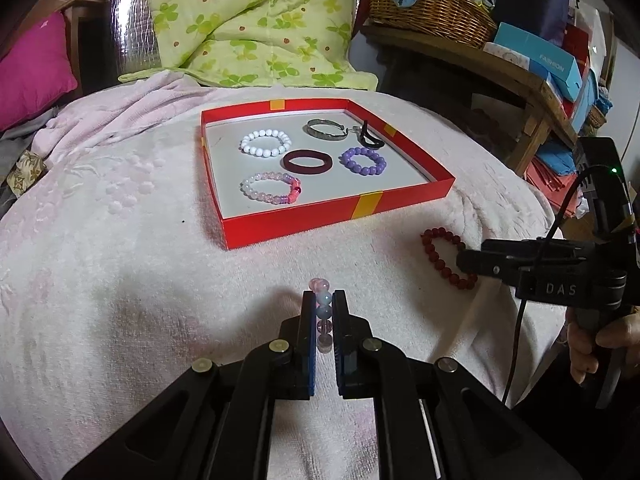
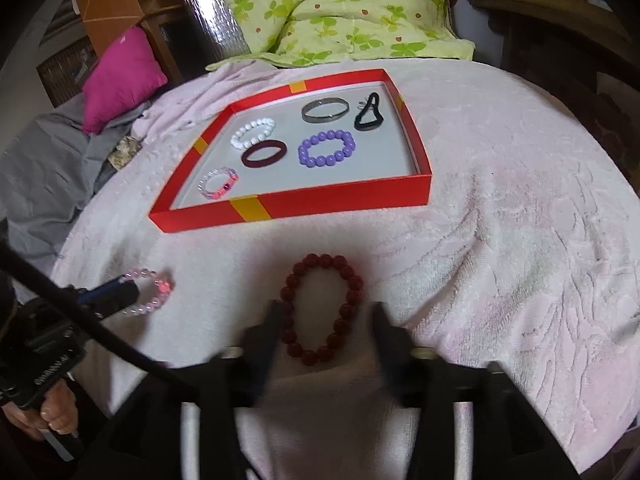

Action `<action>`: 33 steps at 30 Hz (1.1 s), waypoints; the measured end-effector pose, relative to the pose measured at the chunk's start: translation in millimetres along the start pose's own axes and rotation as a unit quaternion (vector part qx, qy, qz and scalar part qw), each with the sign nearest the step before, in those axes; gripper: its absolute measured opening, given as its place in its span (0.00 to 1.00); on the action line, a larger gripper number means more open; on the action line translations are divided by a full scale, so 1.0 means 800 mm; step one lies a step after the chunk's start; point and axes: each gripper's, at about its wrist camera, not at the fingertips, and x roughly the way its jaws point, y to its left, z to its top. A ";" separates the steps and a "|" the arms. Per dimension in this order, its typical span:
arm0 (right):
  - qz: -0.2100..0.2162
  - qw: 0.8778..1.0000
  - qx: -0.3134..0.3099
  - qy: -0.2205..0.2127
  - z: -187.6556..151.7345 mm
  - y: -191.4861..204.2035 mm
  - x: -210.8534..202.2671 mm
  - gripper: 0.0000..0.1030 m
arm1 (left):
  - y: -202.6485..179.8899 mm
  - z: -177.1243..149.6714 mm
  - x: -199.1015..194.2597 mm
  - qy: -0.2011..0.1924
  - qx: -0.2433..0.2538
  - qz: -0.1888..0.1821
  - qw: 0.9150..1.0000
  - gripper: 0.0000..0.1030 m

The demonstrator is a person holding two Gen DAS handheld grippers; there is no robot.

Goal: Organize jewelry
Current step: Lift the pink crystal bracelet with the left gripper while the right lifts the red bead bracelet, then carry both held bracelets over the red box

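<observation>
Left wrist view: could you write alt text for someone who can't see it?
The left hand-held gripper is shut on a pale bead bracelet above a pink towel. Beyond it, a red tray holds six pieces; the right hand-held gripper reaches a red bracelet.

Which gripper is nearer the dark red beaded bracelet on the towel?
Right. The right gripper straddles the dark red beaded bracelet, fingers open on either side. The left gripper is off to its left, shut on a pale pink beaded bracelet.
</observation>
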 end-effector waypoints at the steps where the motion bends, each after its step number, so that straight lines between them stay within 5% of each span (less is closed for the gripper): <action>1: -0.001 1.000 0.000 0.002 0.000 0.001 0.000 0.64 | 0.000 0.000 -0.001 -0.001 0.001 0.000 1.000 0.08; 8: -0.008 0.999 -0.027 0.019 -0.002 0.014 0.022 0.63 | 0.004 0.000 -0.004 -0.001 -0.005 0.003 1.000 0.08; 12: -0.049 0.997 -0.059 0.014 -0.004 0.021 0.027 0.23 | 0.004 0.001 -0.006 -0.004 -0.006 0.006 1.000 0.08; 13: -0.048 0.997 -0.055 0.014 -0.003 0.019 0.026 0.20 | 0.005 0.001 -0.007 -0.005 -0.006 0.006 1.000 0.08; 19: -0.043 0.998 -0.043 0.007 -0.003 0.013 0.018 0.20 | 0.006 0.003 -0.012 -0.013 -0.008 0.013 1.000 0.08; 33: 0.044 0.998 -0.014 -0.044 0.007 0.029 -0.017 0.20 | 0.006 0.006 -0.024 -0.032 -0.002 0.030 0.999 0.08</action>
